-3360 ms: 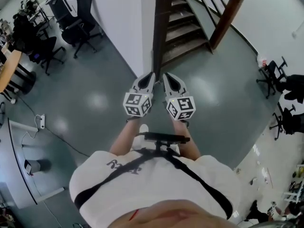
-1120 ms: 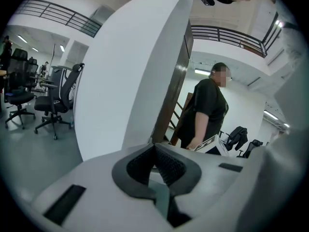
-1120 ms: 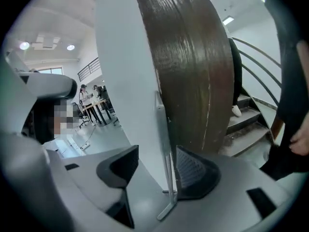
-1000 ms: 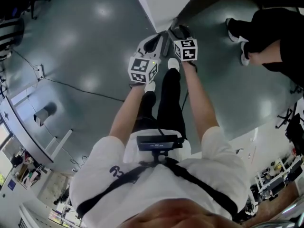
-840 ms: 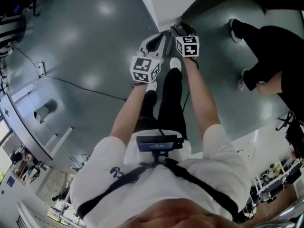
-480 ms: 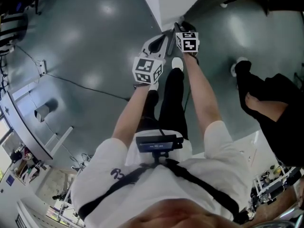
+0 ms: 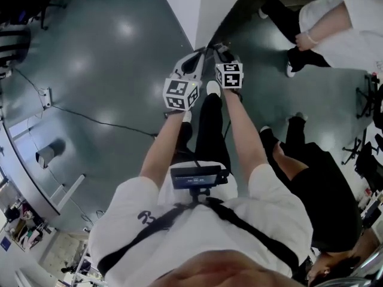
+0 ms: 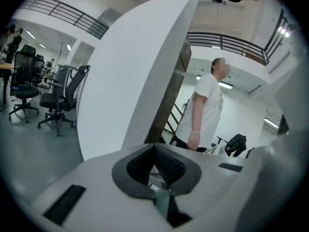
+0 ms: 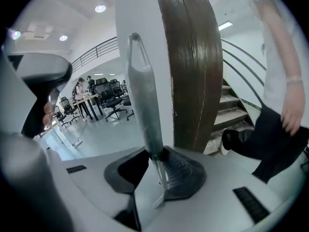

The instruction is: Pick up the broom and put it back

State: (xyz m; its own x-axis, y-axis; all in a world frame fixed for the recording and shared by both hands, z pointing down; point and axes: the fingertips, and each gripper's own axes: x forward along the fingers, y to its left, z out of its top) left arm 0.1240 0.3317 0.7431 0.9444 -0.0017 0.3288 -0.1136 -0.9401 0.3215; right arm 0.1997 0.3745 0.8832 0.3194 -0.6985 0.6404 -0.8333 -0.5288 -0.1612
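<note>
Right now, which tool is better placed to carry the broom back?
Right. The right tool has just been closing its jaws on the broom handle, pinched between them; the left tool is shut, empty.

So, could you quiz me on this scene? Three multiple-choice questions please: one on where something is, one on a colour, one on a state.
1. Where is the grey broom handle?
A) flat on the floor
B) between the jaws of the right gripper
C) leaning on an office chair

2. What colour is the post right behind that handle?
A) red
B) yellow
C) dark brown

3. How do the jaws of the left gripper stand?
A) together, with nothing between them
B) wide apart
C) clamped on a cable

Answers:
1 B: the right gripper view shows its jaws, which have just been closing, pressed on the handle.
2 C: the post is dark brown wood.
3 A: the left gripper view shows its pads meeting at the tips, empty.
</note>
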